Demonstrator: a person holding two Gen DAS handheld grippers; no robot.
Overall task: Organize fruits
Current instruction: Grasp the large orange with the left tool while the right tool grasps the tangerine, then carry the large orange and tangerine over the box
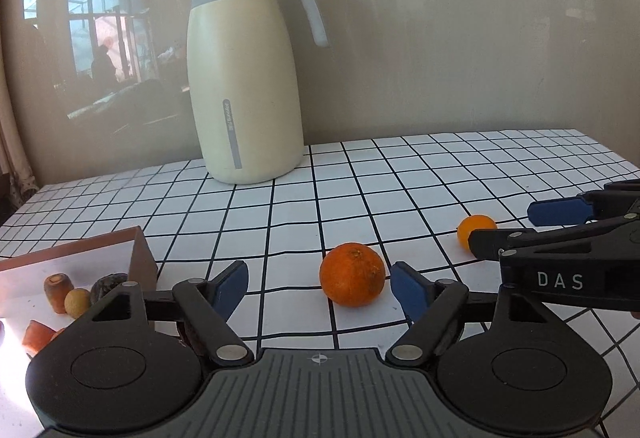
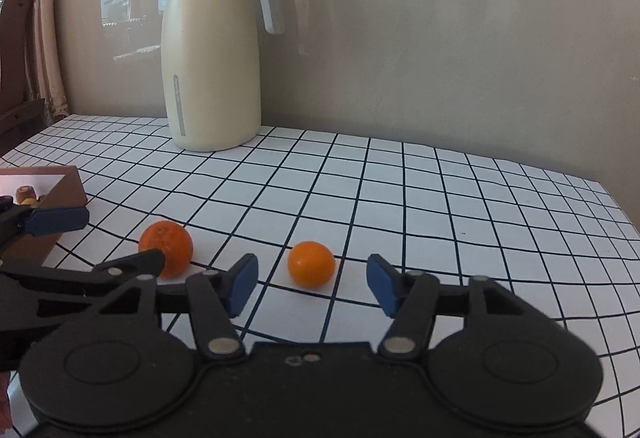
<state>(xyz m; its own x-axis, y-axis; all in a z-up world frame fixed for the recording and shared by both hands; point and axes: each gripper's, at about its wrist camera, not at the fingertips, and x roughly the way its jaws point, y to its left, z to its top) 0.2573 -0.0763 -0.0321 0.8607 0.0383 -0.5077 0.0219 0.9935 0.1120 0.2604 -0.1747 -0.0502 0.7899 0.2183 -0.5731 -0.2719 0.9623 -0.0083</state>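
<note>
A large orange (image 1: 352, 274) lies on the checked tablecloth, just ahead of my left gripper (image 1: 320, 288) and nearer its right pad. The blue pads stand apart from the fruit, so the gripper is open. A smaller orange (image 2: 311, 264) lies just ahead of my right gripper (image 2: 314, 283), centred in the gap and untouched; that gripper is open too. In the left wrist view the right gripper (image 1: 520, 224) reaches in from the right around the small orange (image 1: 474, 226). In the right wrist view the left gripper (image 2: 106, 240) partly covers the large orange (image 2: 170, 242).
A brown open box (image 1: 140, 254) at the left holds several small fruits and pieces; its corner shows as the box (image 2: 68, 190) in the right wrist view. A tall cream thermos jug (image 1: 244, 78) stands at the back by the wall. The table edge runs along the right.
</note>
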